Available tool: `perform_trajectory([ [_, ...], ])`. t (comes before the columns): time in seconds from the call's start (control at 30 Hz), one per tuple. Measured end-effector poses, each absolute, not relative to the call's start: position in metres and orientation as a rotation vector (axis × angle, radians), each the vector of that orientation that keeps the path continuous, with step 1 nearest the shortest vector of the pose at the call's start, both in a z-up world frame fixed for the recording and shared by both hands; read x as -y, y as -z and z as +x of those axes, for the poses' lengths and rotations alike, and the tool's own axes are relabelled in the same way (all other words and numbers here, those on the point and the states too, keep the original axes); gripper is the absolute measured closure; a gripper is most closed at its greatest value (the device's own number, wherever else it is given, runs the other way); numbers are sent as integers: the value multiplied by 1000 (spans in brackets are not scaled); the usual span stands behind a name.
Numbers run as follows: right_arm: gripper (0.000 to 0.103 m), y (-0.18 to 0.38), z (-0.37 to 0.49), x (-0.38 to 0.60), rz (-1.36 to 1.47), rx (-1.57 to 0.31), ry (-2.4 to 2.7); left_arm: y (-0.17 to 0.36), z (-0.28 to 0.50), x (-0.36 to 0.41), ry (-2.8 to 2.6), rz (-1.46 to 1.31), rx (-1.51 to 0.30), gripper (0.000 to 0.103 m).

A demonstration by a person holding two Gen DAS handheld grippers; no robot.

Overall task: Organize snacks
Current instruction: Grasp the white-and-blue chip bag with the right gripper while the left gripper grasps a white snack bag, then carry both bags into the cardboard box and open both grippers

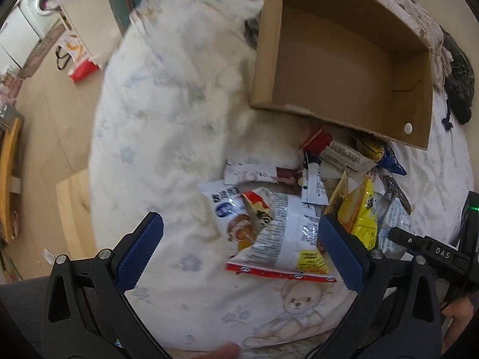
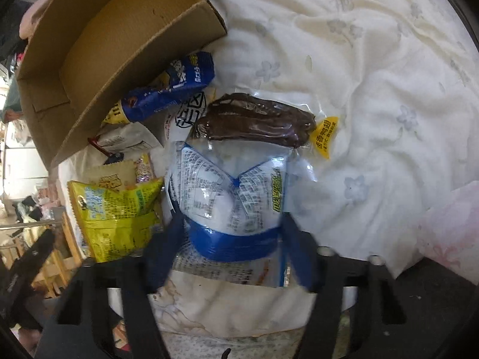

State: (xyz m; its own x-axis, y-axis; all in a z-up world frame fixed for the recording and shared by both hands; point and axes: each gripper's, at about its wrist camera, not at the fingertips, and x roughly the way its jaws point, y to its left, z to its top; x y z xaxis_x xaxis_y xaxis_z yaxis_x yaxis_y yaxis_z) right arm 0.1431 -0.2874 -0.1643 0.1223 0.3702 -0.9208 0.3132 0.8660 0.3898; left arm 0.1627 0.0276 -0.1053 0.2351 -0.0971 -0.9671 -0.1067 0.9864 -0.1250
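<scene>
A pile of snack packets lies on a white floral bedsheet [image 1: 167,137] in front of an open cardboard box [image 1: 269,45]. My left gripper [image 1: 242,251] stands open just above a large white packet with a red edge [image 1: 278,233], its blue pads on either side and apart from it. A yellow packet [image 1: 362,215] lies to its right. In the right wrist view my right gripper [image 2: 233,239] is shut on a blue and white packet [image 2: 230,191], which is pinched at its waist. A brown vacuum-packed snack [image 2: 254,119] lies just beyond it. A yellow packet [image 2: 116,215] and a blue one [image 2: 173,89] lie to the left.
The cardboard box [image 2: 89,45] is tilted, its near wall resting over some packets. The bed's edge drops to a wooden floor [image 1: 54,113] on the left, where a red and white bag [image 1: 77,59] lies. A dark cloth [image 1: 458,83] sits beyond the box at right.
</scene>
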Motion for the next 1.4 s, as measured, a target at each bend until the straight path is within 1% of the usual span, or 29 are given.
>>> perform_trajectory([
  [0.03, 45, 162, 142, 289, 583, -1463, -52, 108, 163, -23, 15, -177, -1348, 7],
  [0.1, 48, 154, 139, 290, 593, -1444, -69, 113, 164, -16, 46, -178, -1373, 9],
  [0.13, 49, 150, 137, 292, 599, -1429, -80, 118, 165, -13, 62, -189, -1393, 9],
  [0.2, 51, 140, 132, 296, 615, -1399, -112, 130, 165, -10, 80, -218, -1440, 14],
  [0.27, 52, 129, 128, 303, 642, -1363, -155, 138, 167, -6, 90, -214, -1471, 23],
  [0.33, 53, 118, 125, 304, 673, -1325, -194, 144, 166, 1, 114, -206, -1501, 29],
  [0.37, 53, 115, 124, 304, 684, -1308, -211, 145, 165, 3, 122, -205, -1506, 36],
  [0.4, 53, 112, 122, 303, 688, -1293, -226, 147, 164, 6, 134, -203, -1512, 38],
  [0.47, 53, 104, 124, 300, 691, -1262, -263, 148, 163, 9, 141, -206, -1505, 54],
  [0.5, 53, 103, 125, 299, 690, -1255, -273, 146, 161, 9, 142, -208, -1500, 56],
  [0.53, 54, 101, 126, 296, 690, -1245, -287, 145, 159, 9, 148, -207, -1495, 62],
  [0.63, 54, 95, 127, 294, 684, -1215, -313, 129, 147, 3, 147, -198, -1458, 71],
  [0.77, 54, 85, 123, 296, 694, -1178, -335, 99, 131, -7, 157, -214, -1397, 74],
  [1.0, 54, 80, 116, 292, 705, -1145, -361, 48, 106, -25, 83, -201, -1222, 74],
  [1.13, 54, 75, 114, 290, 684, -1132, -354, 31, 103, -31, 41, -181, -1140, 74],
  [1.4, 54, 49, 111, 287, 646, -1039, -386, 0, 114, -35, 22, -103, -1035, 74],
])
